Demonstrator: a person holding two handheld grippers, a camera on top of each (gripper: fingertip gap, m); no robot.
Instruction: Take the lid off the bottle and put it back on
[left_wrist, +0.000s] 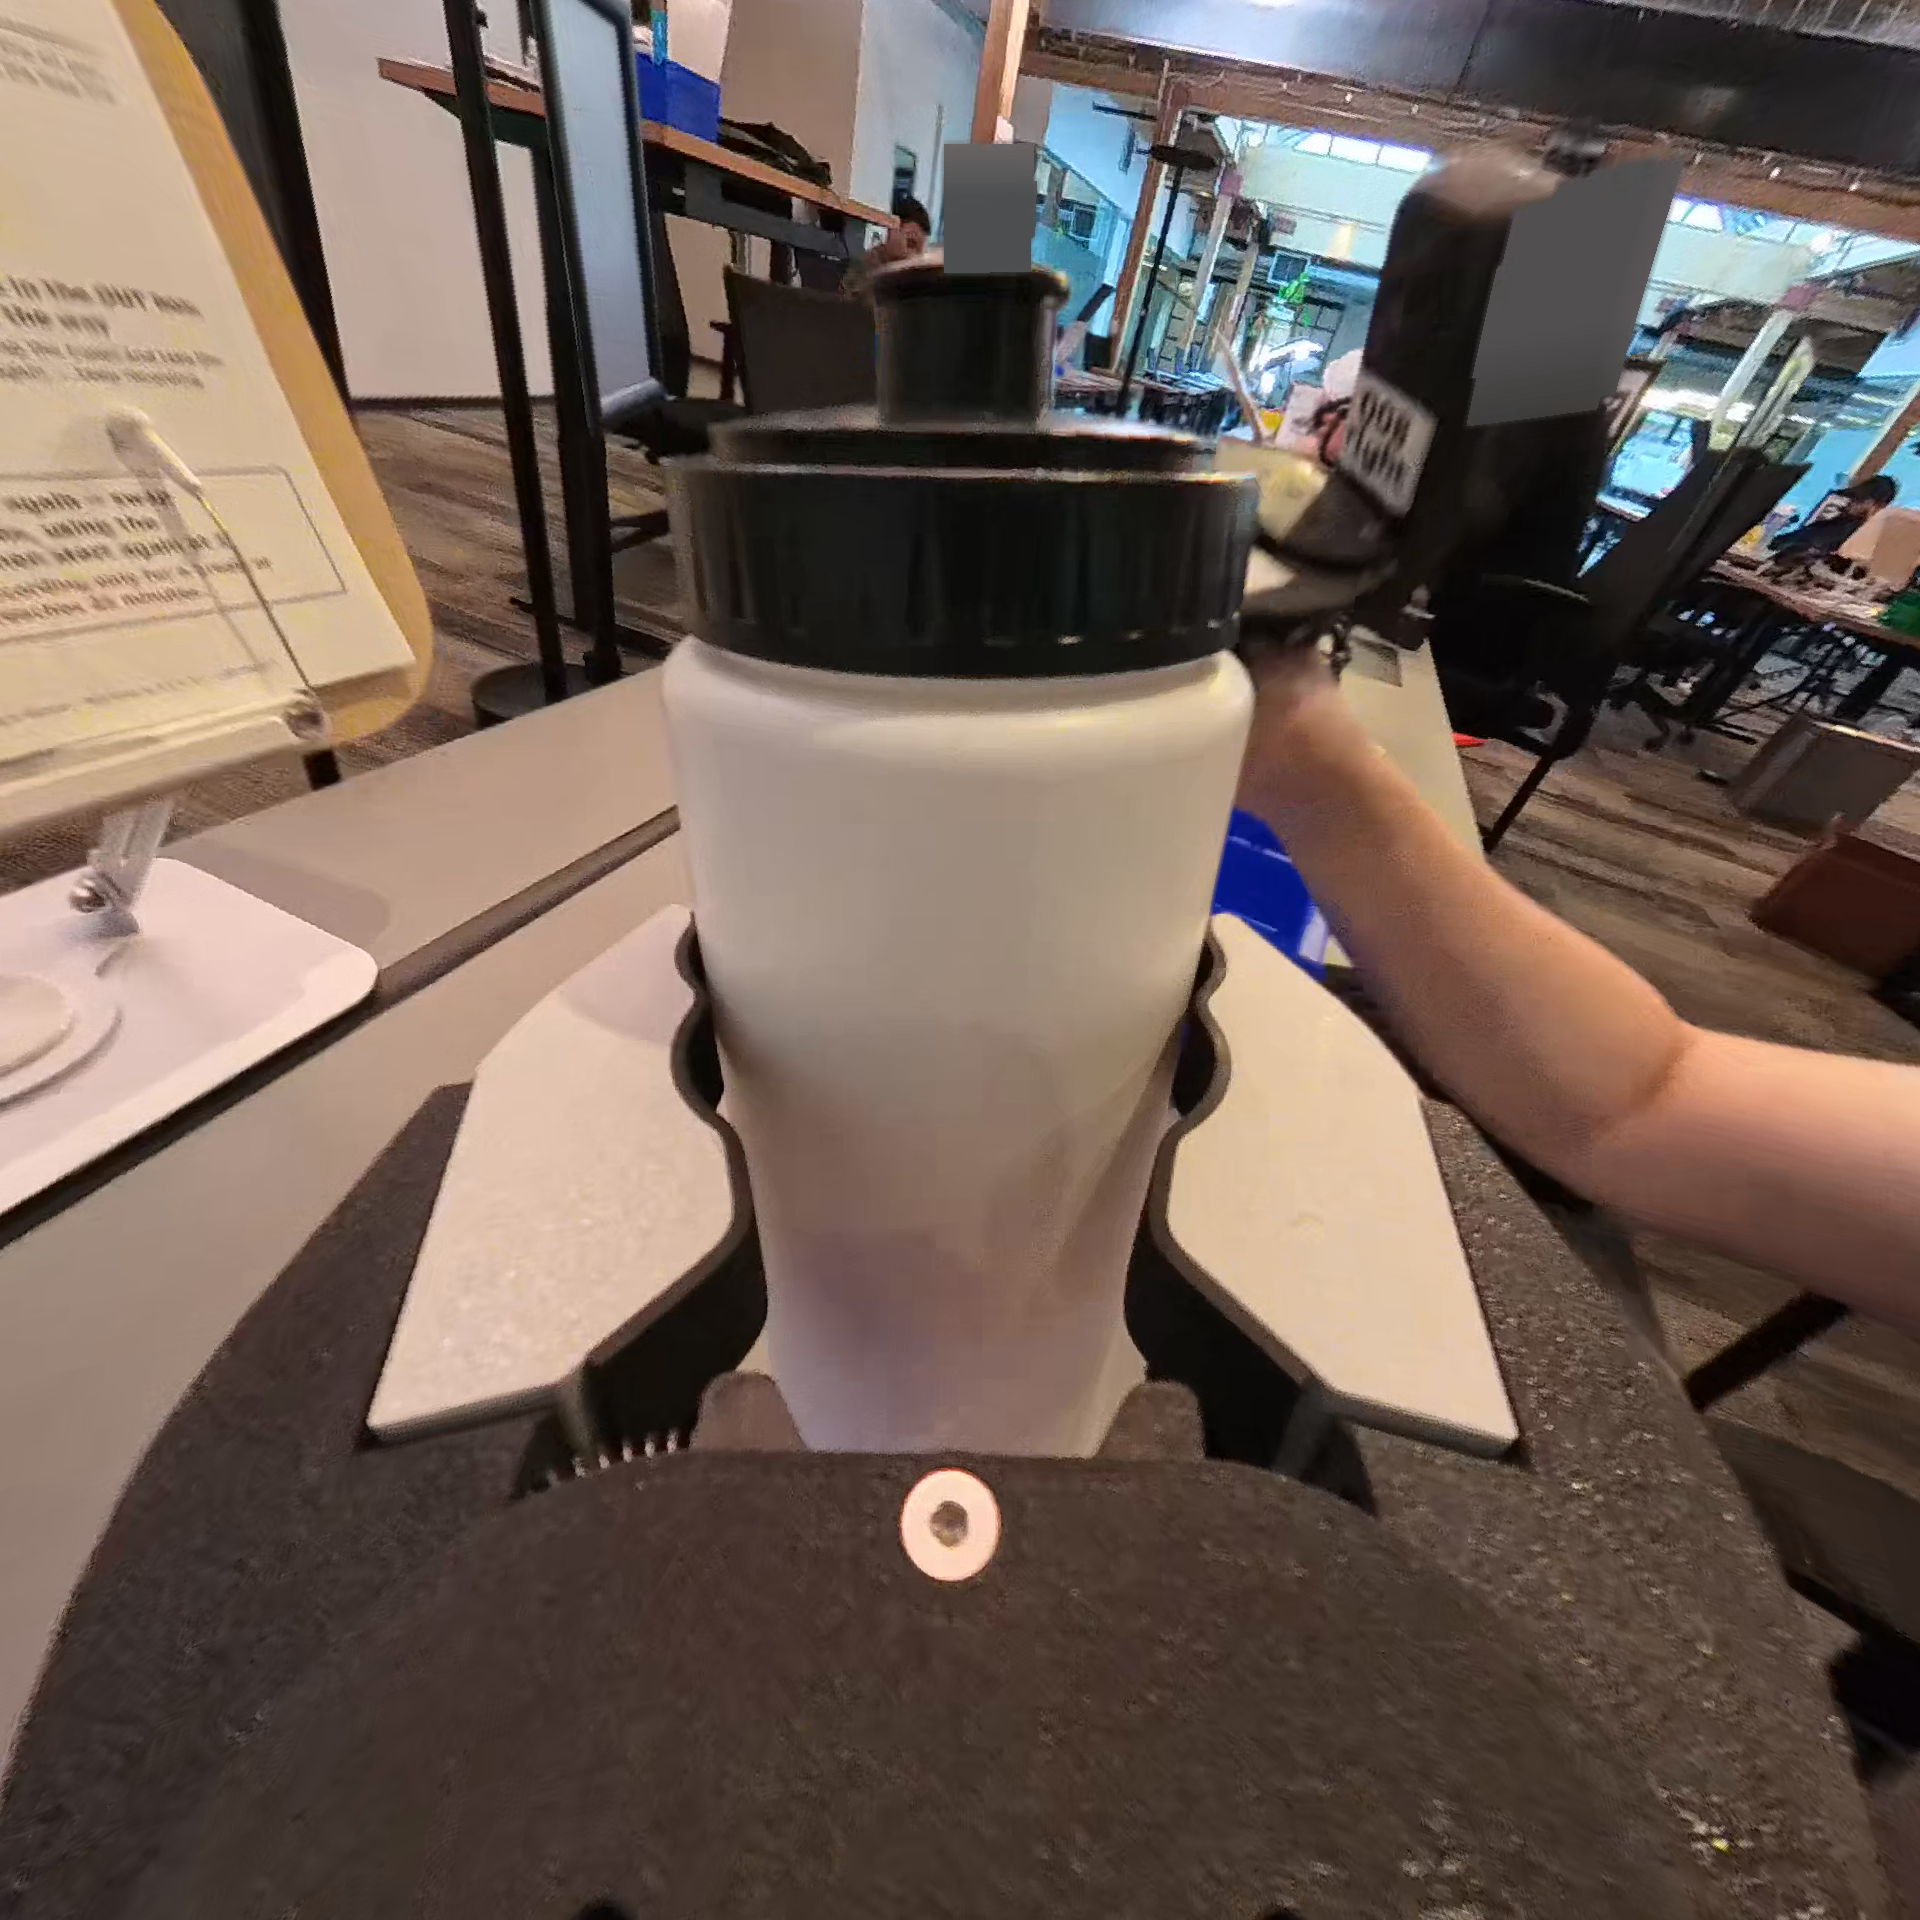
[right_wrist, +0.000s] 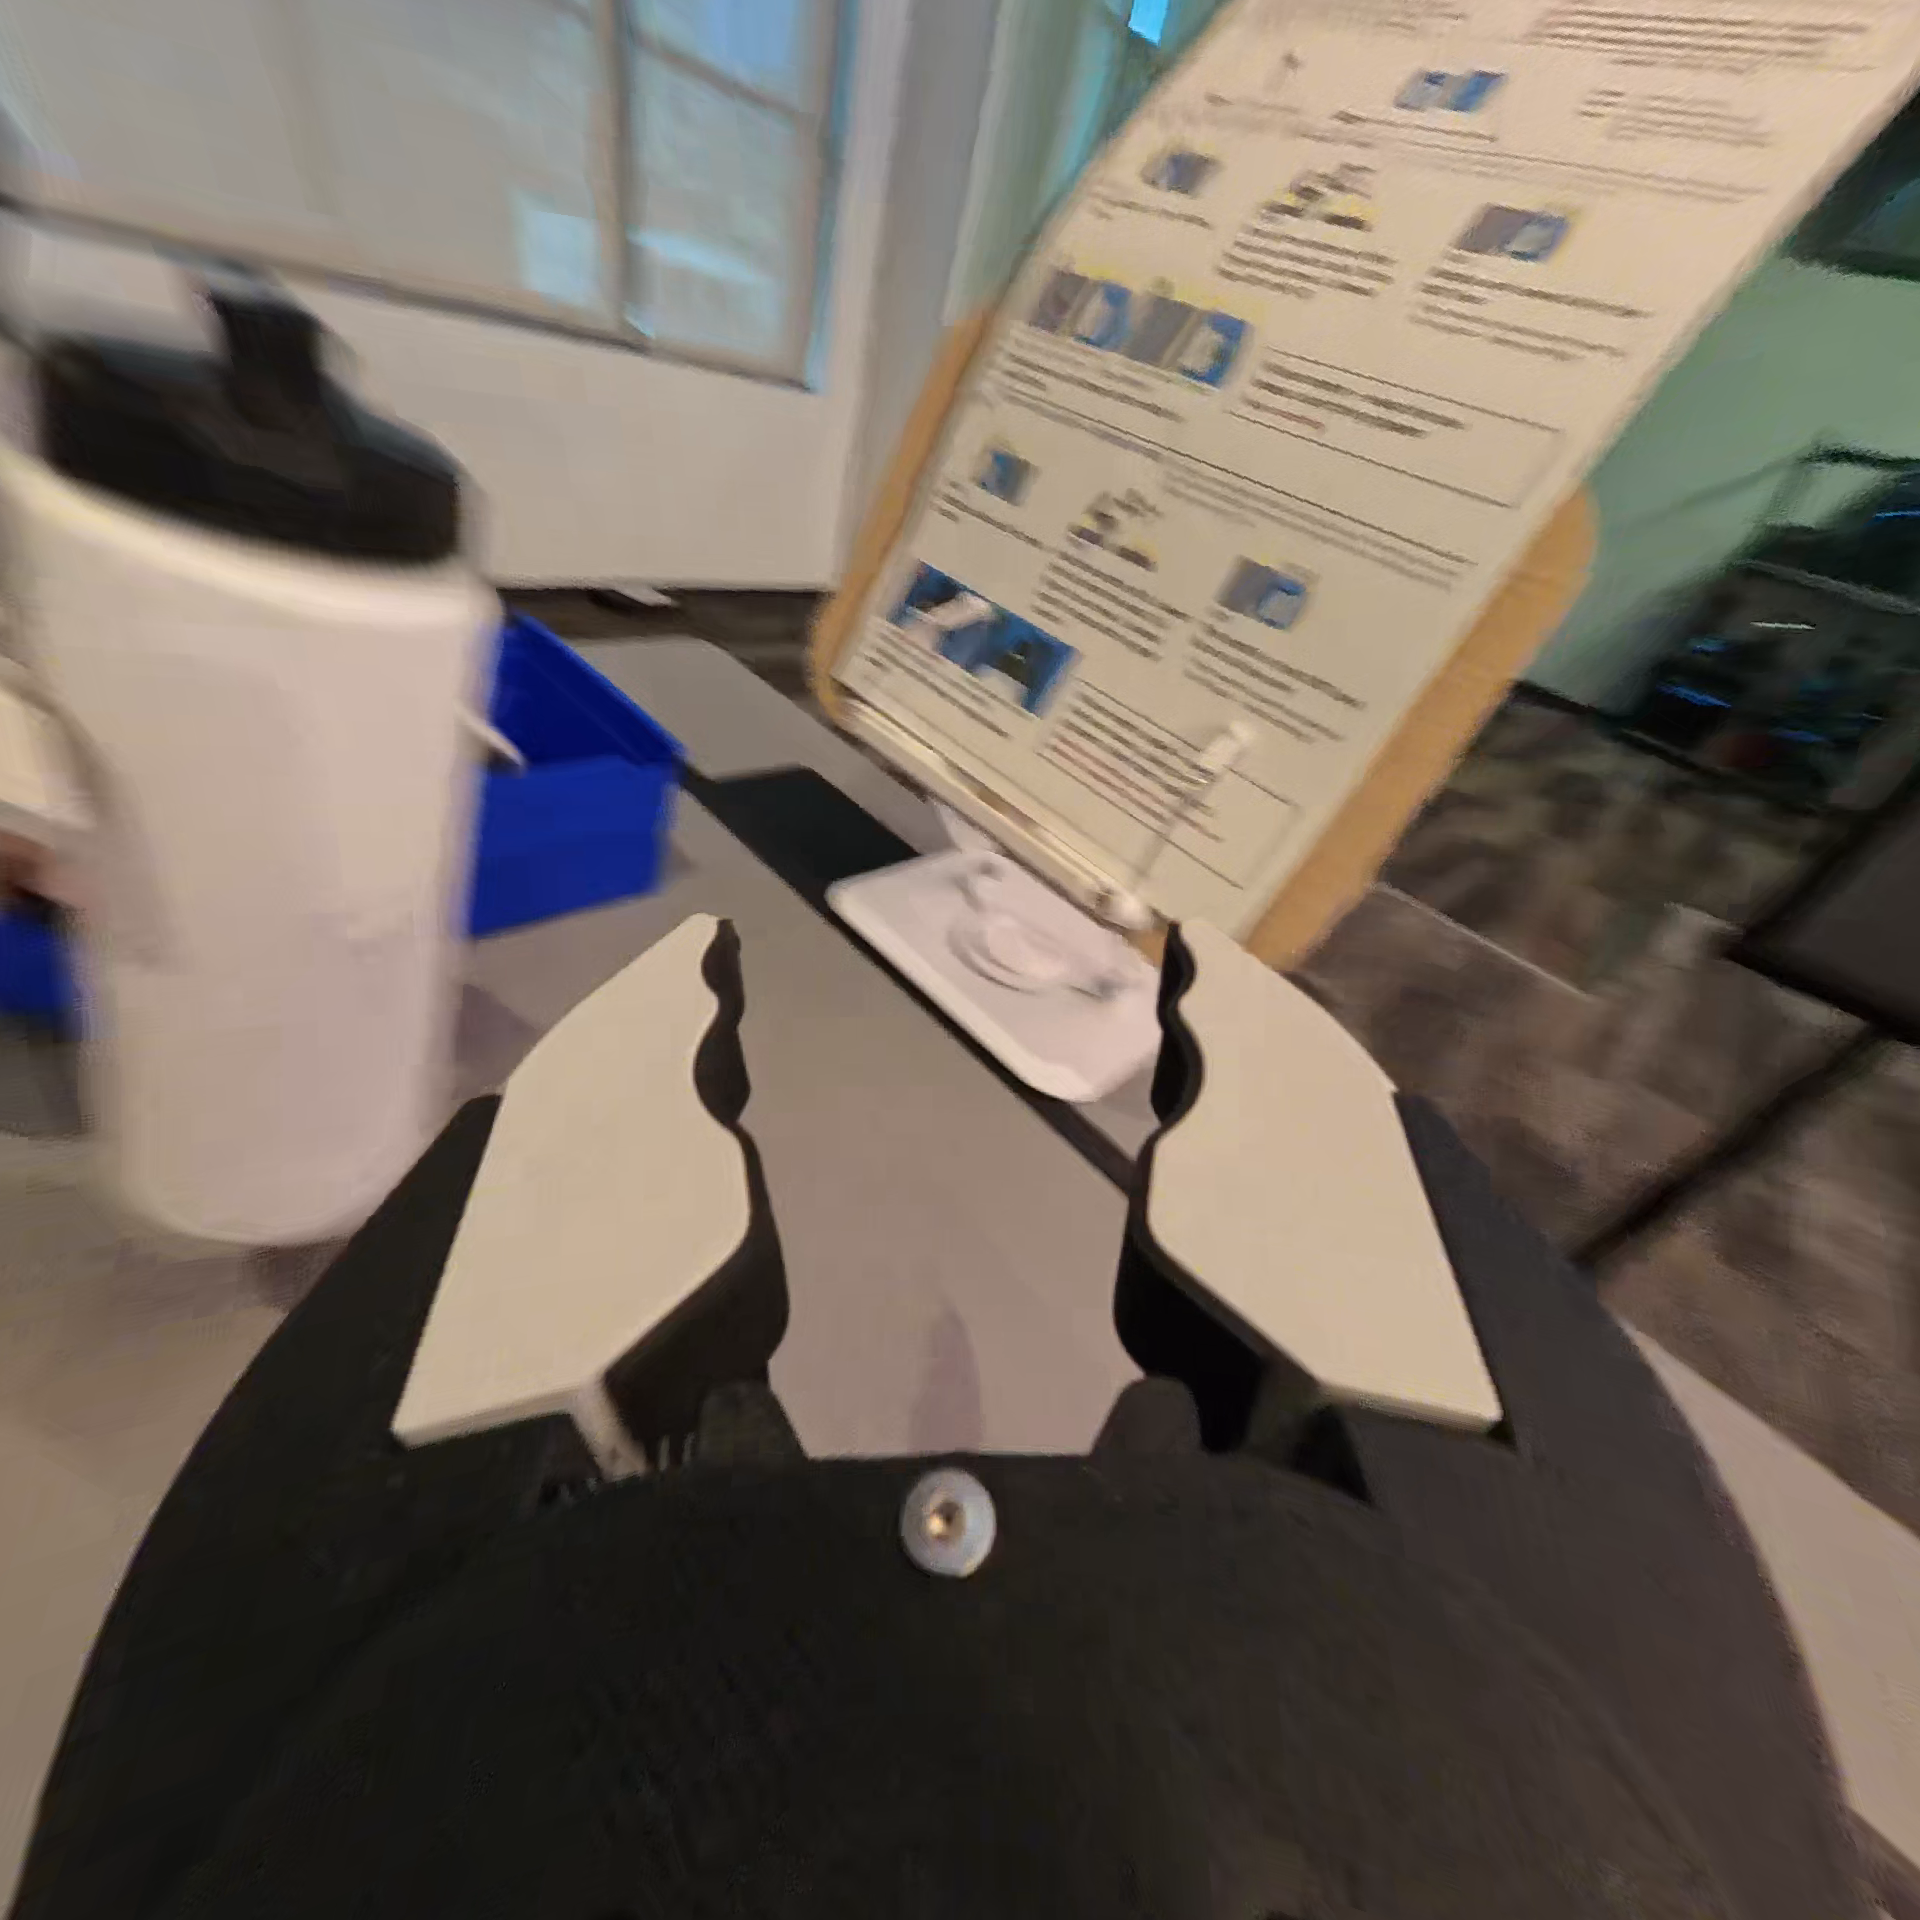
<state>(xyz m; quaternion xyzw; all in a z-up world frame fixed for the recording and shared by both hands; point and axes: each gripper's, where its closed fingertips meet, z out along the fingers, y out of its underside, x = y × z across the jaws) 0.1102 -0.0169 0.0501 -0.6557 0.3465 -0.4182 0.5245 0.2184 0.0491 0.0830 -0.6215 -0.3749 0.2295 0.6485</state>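
A white bottle (left_wrist: 956, 935) with a black ribbed screw lid (left_wrist: 966, 561) and a black spout stands upright between my left gripper's fingers. My left gripper (left_wrist: 951, 977) is shut on the bottle's body, below the lid. The lid sits on the bottle. In the right wrist view, blurred, the bottle (right_wrist: 260, 883) and its lid (right_wrist: 239, 447) are at the left. My right gripper (right_wrist: 951, 977) is open and empty, to the right of the bottle and apart from it. It also shows in the left wrist view (left_wrist: 1382, 468), held by a bare arm (left_wrist: 1507, 987), beside the lid.
A grey table (left_wrist: 436, 810) lies below. A clipboard with printed sheets on a white stand (left_wrist: 166, 416) is at the left; it also shows in the right wrist view (right_wrist: 1247, 468). A blue bin (right_wrist: 561, 779) stands behind the bottle. Desks, chairs and people are far behind.
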